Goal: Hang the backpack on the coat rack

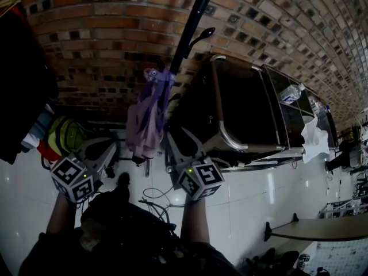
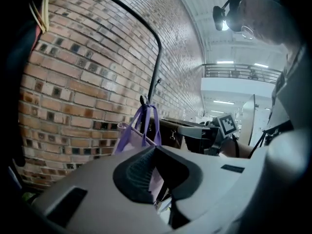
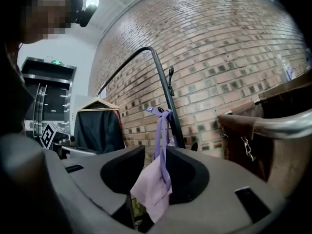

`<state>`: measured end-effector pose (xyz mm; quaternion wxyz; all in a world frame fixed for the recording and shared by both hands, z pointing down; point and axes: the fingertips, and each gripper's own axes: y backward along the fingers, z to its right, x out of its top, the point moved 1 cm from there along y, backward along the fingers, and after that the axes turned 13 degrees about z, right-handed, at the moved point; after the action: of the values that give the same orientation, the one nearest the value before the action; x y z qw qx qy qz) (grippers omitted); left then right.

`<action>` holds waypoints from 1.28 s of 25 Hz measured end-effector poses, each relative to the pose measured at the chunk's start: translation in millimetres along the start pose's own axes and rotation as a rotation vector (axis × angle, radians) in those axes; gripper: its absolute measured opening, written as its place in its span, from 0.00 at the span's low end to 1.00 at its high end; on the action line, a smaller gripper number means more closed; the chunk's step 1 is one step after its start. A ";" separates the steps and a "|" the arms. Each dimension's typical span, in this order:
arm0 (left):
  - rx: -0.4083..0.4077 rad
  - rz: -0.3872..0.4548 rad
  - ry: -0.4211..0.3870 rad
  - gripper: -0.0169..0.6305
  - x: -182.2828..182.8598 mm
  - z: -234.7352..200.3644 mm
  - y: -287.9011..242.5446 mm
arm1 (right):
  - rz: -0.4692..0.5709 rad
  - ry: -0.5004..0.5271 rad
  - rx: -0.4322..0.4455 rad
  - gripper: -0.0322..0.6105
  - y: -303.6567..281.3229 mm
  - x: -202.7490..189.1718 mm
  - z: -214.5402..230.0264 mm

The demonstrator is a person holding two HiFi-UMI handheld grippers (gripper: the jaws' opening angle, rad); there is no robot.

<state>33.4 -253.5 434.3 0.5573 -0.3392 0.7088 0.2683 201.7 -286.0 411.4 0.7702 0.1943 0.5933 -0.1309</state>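
Pressing the left gripper's [image 2: 156, 151] fingers [image 2: 139, 172] together at the tips, lilac cloth showing through the slit. Spreading the right gripper's [image 3: 152, 152] fingers [image 3: 187, 172] either side of the backpack [image 3: 150, 191], unclamped, probably steadying or releasing it. Hanging by its straps [image 3: 160, 128] from the rack's [image 3: 165, 89] hook, just off the bench's [image 1: 247, 96] left edge. Sagging flat, so likely carrying little; showing nothing inside.

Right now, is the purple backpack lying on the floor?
No, the purple backpack hangs by its straps from the black coat rack.
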 end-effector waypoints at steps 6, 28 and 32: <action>0.020 0.005 -0.014 0.05 -14.5 65.4 44.8 | 0.027 -0.016 0.018 0.20 70.0 5.3 -28.5; 0.086 0.086 -0.002 0.05 -9.5 137.7 221.4 | 0.129 -0.089 0.102 0.05 158.7 11.3 -193.3; 0.099 0.094 -0.004 0.05 1.1 149.6 282.7 | 0.121 -0.094 0.102 0.05 180.7 7.7 -249.7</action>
<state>-96.3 36.7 398.7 0.5616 -0.2768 0.7352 0.2596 66.3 -11.4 374.9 0.7928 0.2622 0.5361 -0.1232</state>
